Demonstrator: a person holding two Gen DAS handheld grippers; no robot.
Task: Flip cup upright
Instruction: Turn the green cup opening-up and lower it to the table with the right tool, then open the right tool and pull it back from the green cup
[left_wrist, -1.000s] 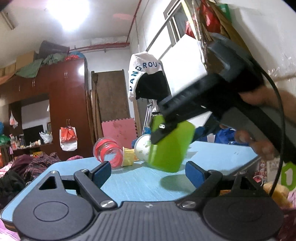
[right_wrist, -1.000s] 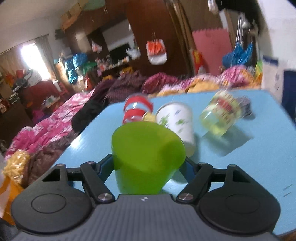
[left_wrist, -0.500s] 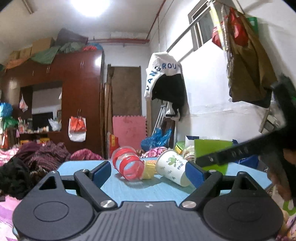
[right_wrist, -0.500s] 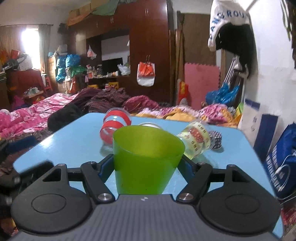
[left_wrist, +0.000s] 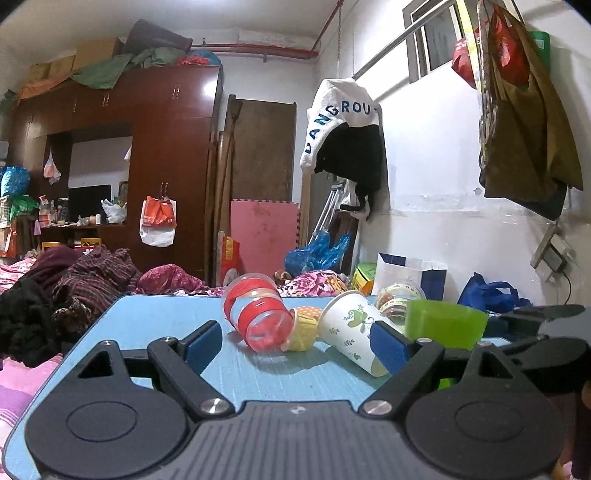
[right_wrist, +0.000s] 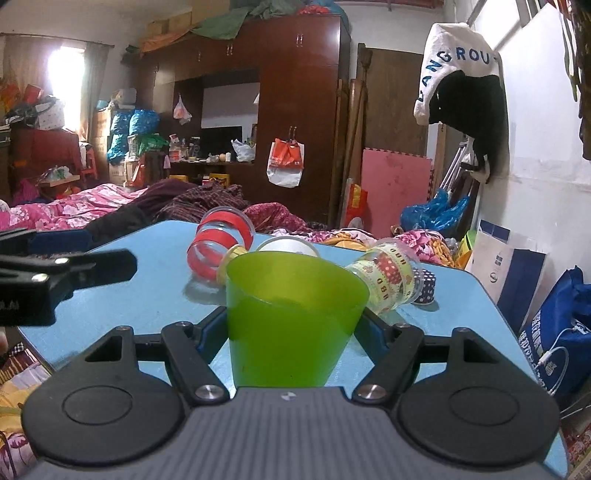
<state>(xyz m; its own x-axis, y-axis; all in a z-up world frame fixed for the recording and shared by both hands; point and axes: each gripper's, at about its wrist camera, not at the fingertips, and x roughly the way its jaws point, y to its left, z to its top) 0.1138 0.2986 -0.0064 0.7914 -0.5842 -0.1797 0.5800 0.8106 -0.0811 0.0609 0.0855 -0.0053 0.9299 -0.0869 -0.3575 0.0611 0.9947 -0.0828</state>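
Note:
A translucent green cup stands mouth-up between the fingers of my right gripper, which is shut on it low over the blue table. The cup also shows at the right of the left wrist view. My left gripper is open and empty, low over the near part of the table, with its fingers aimed at a pile of cups lying on their sides.
Lying on their sides mid-table: a red-striped clear cup, a small yellow cup, a white paper cup with a leaf print and a clear patterned cup. Bedding and clothes lie left; bags stand right, by the wall.
My right gripper has turned the green cup from tilted to mouth-up and brought it down close to the table. My left gripper has pulled back and levelled.

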